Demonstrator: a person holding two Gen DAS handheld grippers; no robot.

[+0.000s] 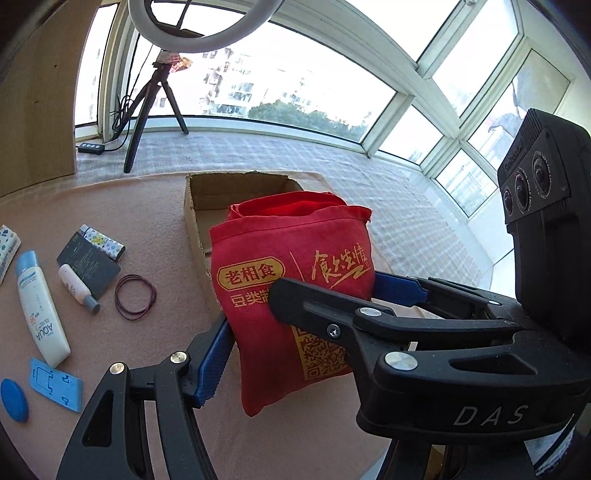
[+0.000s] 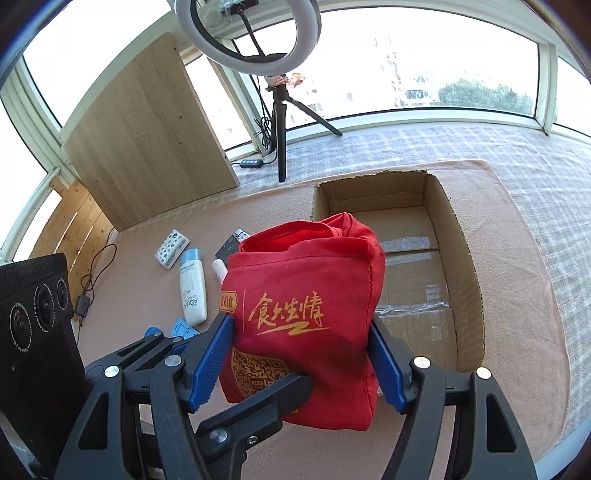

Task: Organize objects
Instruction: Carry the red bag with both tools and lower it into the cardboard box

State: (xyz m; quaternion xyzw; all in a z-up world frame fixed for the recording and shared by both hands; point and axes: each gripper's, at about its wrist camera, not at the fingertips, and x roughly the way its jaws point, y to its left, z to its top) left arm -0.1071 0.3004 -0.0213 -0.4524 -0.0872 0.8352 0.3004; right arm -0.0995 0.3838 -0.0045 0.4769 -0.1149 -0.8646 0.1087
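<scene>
You have the red cloth bag (image 2: 301,317) clamped from both sides at once: your right gripper (image 2: 301,354) presses its blue pads (image 2: 212,354) into the bag's two flanks, and your left gripper (image 1: 314,317) grips the same bag, one pad at its lower left edge and the other behind its right side. The bag hangs clear of the pink mat (image 2: 517,295), its open mouth upward, at the near left edge of the open cardboard box (image 2: 461,258). In the right wrist view the box interior looks bare down to its taped floor, with torn, uneven rims all round. To the left of the box, the mat holds the white sunscreen bottle (image 1: 40,310), a dark flat case (image 1: 90,267), a small pale bottle (image 1: 75,288), a loop of thin bands (image 1: 135,297) and two blue pieces (image 1: 55,384). Beyond the box stand the tripod (image 2: 280,122) and ring light (image 2: 247,33).
</scene>
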